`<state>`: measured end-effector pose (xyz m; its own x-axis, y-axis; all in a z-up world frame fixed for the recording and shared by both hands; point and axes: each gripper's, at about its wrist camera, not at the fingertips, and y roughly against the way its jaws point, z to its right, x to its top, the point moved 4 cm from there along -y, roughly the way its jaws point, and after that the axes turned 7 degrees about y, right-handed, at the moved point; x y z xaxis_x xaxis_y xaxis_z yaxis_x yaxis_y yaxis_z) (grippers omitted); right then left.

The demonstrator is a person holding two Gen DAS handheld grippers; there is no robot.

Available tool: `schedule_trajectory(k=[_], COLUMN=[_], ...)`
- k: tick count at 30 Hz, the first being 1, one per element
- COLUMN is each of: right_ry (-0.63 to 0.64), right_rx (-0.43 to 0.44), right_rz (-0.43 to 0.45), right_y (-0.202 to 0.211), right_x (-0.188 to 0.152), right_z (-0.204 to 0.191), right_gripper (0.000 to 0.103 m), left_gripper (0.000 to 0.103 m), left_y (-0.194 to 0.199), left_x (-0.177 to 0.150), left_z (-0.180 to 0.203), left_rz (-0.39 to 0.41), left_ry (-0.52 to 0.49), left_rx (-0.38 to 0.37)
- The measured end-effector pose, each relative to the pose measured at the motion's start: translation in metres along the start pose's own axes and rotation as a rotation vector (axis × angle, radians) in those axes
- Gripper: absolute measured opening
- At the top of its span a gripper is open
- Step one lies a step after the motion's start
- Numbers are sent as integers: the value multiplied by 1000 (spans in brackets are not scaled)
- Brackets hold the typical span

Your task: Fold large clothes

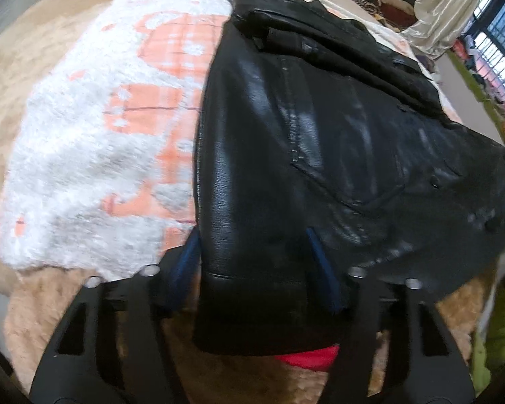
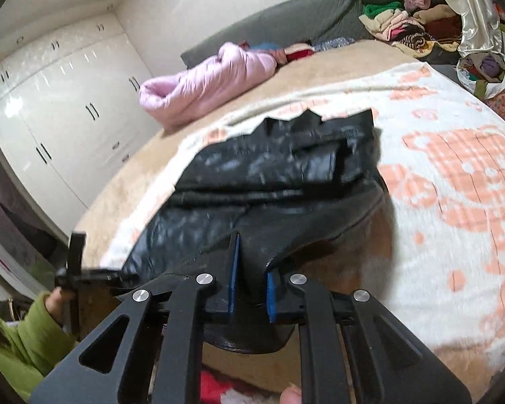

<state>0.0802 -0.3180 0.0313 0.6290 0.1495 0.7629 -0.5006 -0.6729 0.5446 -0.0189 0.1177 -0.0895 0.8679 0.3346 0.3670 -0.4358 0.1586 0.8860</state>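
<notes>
A black leather jacket (image 1: 320,128) lies partly folded on a white and orange fluffy blanket (image 1: 84,155) on the bed. In the left wrist view my left gripper (image 1: 252,252) has its blue pads on either side of the jacket's near edge, which hangs down between them. In the right wrist view the jacket (image 2: 276,168) stretches away from me, and my right gripper (image 2: 252,289) is shut on its lifted near edge. The left gripper (image 2: 84,269) shows at the left there, at the jacket's other corner.
A pink padded coat (image 2: 205,80) lies at the head of the bed. Piles of clothes (image 2: 407,27) sit at the far right corner. White wardrobes (image 2: 57,101) line the wall. Something red (image 1: 306,357) lies below the bed edge.
</notes>
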Motion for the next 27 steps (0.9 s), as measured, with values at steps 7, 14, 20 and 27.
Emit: schedule_trajectory(k=[7, 14, 20, 27], right_ry=[-13, -72, -159, -220], right_rx=[-1, -6, -13, -43], right_rz=[42, 103, 158, 177], right_y=[-8, -2, -6, -27], right_x=[15, 29, 48, 70], right_z=[-2, 14, 38, 59], right_gripper=[12, 12, 12, 12], left_gripper=[8, 7, 8, 9], left_y=[24, 60, 70, 58], left_x=[15, 59, 113, 158], left_z=[17, 41, 51, 61], left_rz=[85, 244, 336, 367], left_ry=[-29, -51, -9, 50], left_rx=[-19, -71, -121, -158])
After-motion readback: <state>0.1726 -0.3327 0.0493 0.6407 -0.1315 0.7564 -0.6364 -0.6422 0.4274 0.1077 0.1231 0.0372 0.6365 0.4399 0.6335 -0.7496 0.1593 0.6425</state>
